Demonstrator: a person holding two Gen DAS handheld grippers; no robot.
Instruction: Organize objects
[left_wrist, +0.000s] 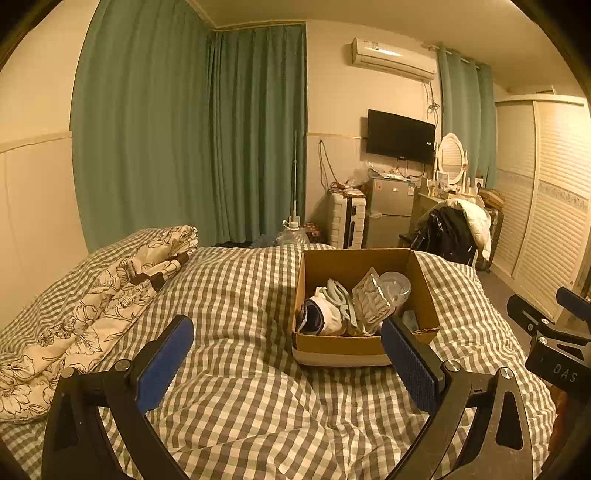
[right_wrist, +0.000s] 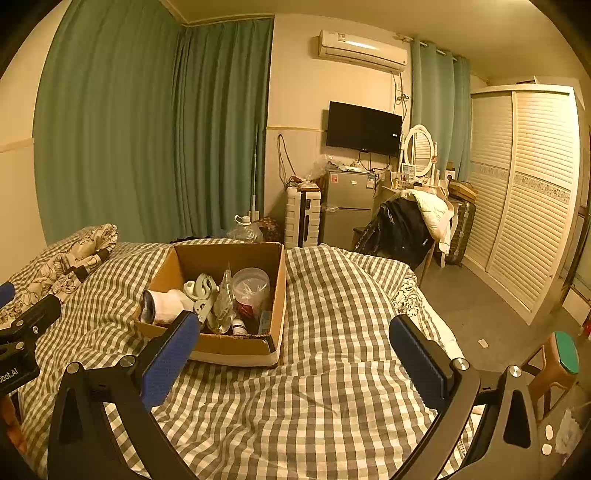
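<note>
An open cardboard box (left_wrist: 354, 349) (right_wrist: 229, 347) stands on the checked bed. It holds a rolled white sock (left_wrist: 327, 314) (right_wrist: 166, 304), pale green clips (left_wrist: 341, 295) (right_wrist: 203, 291), a clear plastic package (left_wrist: 371, 301) (right_wrist: 223, 299) and a clear round tub (left_wrist: 397, 284) (right_wrist: 251, 288). My left gripper (left_wrist: 288, 354) is open and empty, low over the bed in front of the box. My right gripper (right_wrist: 295, 350) is open and empty, to the right of the box's front. Each gripper shows at the edge of the other's view.
A floral quilt (left_wrist: 92, 306) (right_wrist: 62, 266) lies bunched on the bed's left. Beyond the bed stand a fridge (left_wrist: 391, 210), a suitcase (left_wrist: 345, 221), a chair draped with jackets (right_wrist: 406, 225) and a louvred wardrobe (right_wrist: 524, 192). A stool (right_wrist: 557, 362) stands right of the bed.
</note>
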